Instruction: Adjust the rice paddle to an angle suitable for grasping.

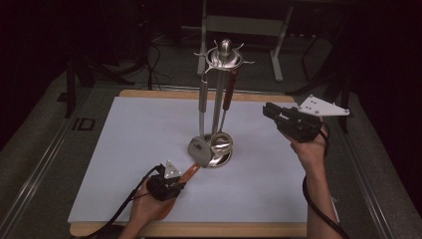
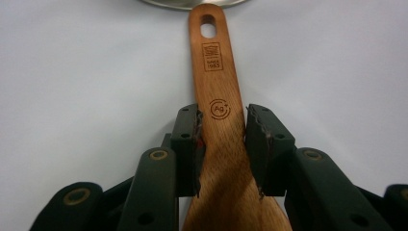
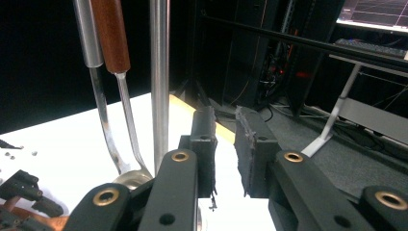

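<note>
Left gripper [image 2: 222, 144] straddles the flat brown wooden spatula [image 2: 219, 96] lying on the white desk [image 1: 124, 149].
Its jaws hug the handle; whether the pads actually press is hard to tell, and the blade is cut off below. The tall steel utensil stand [image 1: 219, 99] blocks the handle's tip. Right gripper [image 3: 223, 149] hovers with jaws parted, empty.

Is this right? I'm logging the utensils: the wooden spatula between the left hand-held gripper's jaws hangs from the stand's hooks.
No. The wooden spatula lies flat on the white table, as the left gripper view shows, between the jaws of the left hand-held gripper.
</note>
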`<action>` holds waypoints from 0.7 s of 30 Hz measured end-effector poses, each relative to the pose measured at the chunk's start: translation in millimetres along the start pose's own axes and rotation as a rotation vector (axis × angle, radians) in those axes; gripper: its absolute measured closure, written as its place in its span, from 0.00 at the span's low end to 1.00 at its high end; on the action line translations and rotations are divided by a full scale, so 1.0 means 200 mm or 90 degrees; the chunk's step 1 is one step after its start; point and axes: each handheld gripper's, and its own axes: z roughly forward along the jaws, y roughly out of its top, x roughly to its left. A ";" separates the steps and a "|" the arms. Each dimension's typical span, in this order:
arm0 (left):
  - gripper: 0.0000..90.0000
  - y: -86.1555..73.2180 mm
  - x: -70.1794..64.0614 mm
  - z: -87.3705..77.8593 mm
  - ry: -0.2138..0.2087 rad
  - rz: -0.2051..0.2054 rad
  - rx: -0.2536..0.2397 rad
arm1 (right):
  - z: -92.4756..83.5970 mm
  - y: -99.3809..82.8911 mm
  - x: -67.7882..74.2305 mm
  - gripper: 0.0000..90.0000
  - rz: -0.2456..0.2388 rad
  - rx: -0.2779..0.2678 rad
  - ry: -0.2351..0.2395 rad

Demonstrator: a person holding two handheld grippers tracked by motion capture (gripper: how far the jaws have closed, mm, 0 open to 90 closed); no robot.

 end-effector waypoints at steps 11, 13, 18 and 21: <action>0.75 0.09 -0.08 0.08 -0.046 0.054 -0.016 | 0.01 0.00 0.00 0.87 0.001 0.000 0.003; 0.75 0.12 -0.10 0.11 -0.049 0.064 -0.015 | 0.01 0.00 0.00 0.87 0.001 0.001 0.003; 0.75 0.20 -0.14 0.17 -0.054 0.079 -0.021 | 0.01 -0.01 -0.01 0.87 0.002 0.003 0.002; 0.75 0.24 -0.16 0.21 -0.053 0.084 -0.023 | 0.01 -0.02 -0.01 0.87 0.005 0.004 0.002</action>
